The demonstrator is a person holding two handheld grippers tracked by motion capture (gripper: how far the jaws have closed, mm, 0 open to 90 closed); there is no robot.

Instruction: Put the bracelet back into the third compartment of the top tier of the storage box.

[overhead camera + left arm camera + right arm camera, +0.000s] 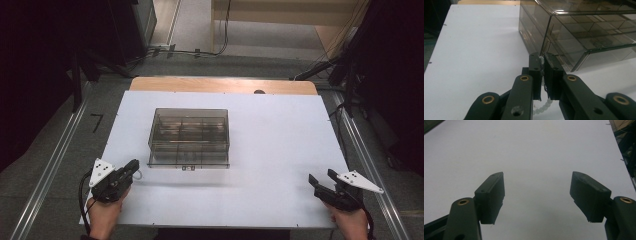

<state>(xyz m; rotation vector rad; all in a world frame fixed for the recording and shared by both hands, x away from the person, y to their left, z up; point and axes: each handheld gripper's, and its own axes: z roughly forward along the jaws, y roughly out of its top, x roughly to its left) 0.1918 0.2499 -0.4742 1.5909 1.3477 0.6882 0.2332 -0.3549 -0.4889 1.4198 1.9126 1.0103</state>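
Note:
A smoke-tinted clear box [189,131] with several compartments sits on the white table [280,135], left of centre. In the left gripper view the box [574,32] lies just ahead, its near corner close to the jaw tips. My left gripper [134,166] [542,56] is shut on a short string of pale beads [544,106], which hangs below the jaws. A whitish loop of the bead string [136,175] shows beside the tip in the high view. My right gripper [320,176] [537,185] rests open at the front right, with nothing between its fingers.
Bare white table [536,145] stretches ahead of the right gripper. A wooden strip [220,84] borders the far edge. Metal rails [55,165] run along both sides on the floor, with dark stands and cables behind.

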